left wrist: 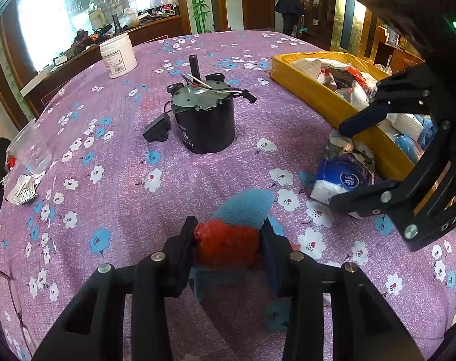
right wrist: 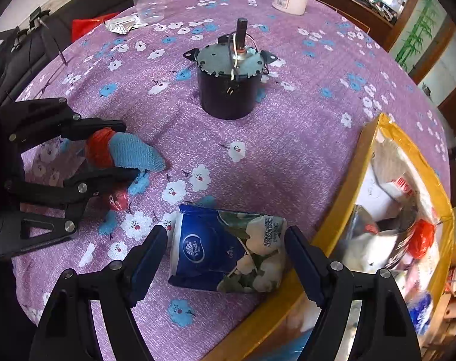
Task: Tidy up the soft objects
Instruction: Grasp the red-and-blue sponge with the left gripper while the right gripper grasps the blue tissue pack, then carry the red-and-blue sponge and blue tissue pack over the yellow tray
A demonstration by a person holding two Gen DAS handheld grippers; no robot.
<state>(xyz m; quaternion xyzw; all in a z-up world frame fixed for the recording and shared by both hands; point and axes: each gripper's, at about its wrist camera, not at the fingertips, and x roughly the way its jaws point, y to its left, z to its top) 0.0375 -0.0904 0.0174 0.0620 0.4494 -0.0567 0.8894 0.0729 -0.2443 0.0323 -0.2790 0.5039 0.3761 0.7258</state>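
Yellow box [right wrist: 342,219] sat at table's right edge, part-filled with soft packs. Right gripper [right wrist: 225,258] stood wide, straddling tissue pack [right wrist: 228,249] beside the box, pads not touching. Left gripper [left wrist: 228,240] clamped the red-and-blue soft toy [left wrist: 231,237] on the cloth.

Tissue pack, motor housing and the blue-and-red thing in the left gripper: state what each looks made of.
Tissue pack: thin glossy printed plastic film over soft paper, judging by its crinkles and sheen.
Motor: dull grey sheet-metal top plate with crimped edge; smooth black can, painted metal or plastic, unclear.
Blue-and-red item: fuzzy blue terry or knit cloth; the red part looks like crinkly shiny plastic.
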